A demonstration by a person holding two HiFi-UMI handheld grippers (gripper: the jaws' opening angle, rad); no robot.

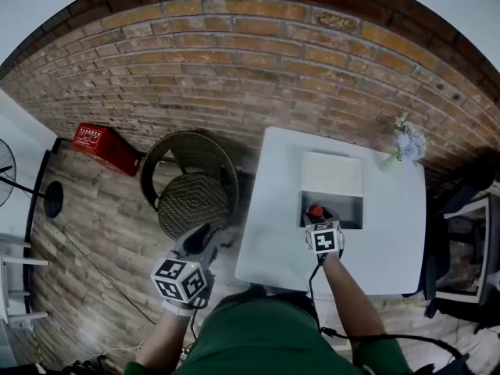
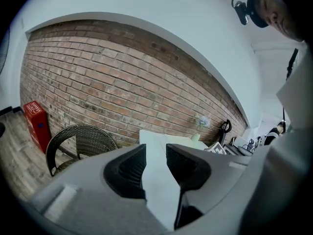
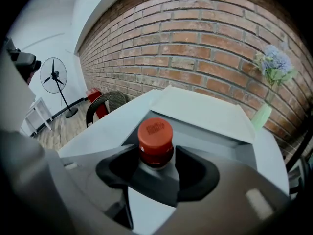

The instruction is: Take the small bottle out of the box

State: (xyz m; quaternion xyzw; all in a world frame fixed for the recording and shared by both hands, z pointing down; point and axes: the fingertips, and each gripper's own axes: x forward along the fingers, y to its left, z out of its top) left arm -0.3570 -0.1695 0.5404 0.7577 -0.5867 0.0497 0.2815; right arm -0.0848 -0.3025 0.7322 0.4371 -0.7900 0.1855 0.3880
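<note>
- While the right claw [image 3: 155, 173] gapes wide, the red-capped small bottle [image 3: 155, 141] stands between its jaws, unclamped, at the near edge of the open box [image 1: 332, 174].
- Left claw [image 2: 155, 168] is parted and empty, left of the table.
- White table [image 1: 391, 241]; brick wall [image 1: 234, 61], wicker chair [image 1: 191, 194], wood floor [image 1: 101, 225].

Head view steeply down over table [image 1: 394, 248], gripper views low, facing brick wall [image 1: 234, 53], sharing table

Person's wearing a green top [image 1: 258, 338], fwiw. The left tongs [image 2: 155, 153] and right tongs [image 3: 155, 153] are grey shells with black pads [image 2: 124, 170], each carrying a white cube [image 1: 181, 278] with black square markers. A black cable [image 1: 375, 337] runs off the right one toward 4 o'clock.
</note>
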